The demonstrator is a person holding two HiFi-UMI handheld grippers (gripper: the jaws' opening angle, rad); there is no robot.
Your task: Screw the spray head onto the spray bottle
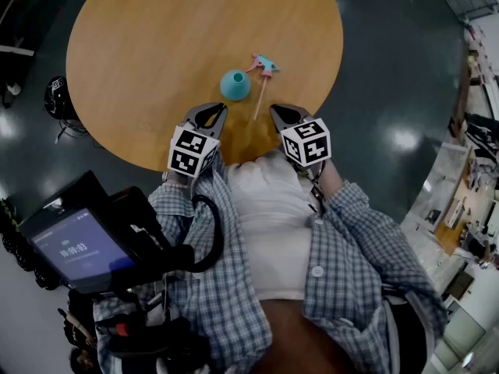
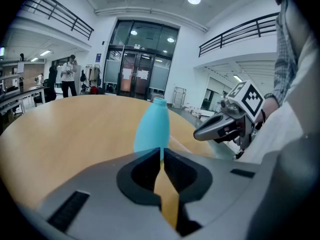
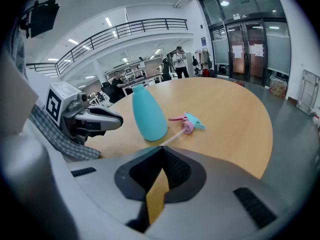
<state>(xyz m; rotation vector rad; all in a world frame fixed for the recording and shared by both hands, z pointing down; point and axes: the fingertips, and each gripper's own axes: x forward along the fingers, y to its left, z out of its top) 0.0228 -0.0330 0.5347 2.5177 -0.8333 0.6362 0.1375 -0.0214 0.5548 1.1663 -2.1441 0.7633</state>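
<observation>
Left gripper view: both grippers empty, jaws pressed together.
Left gripper [image 2: 161,151] and right gripper [image 3: 161,149] hover at the table [image 1: 140,45] edge. The bottle [image 1: 235,85] stands upright just ahead, the spray head [image 1: 265,65] loose beside it, likely staged for pickup.

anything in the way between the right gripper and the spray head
Nothing visible. The spray head lies on the table ahead of the right gripper, its tube trailing back toward it; the bottle stands left of that line.

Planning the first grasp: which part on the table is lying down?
The spray head, flat with its tube stretched out; the teal bottle beside it stands upright.
</observation>
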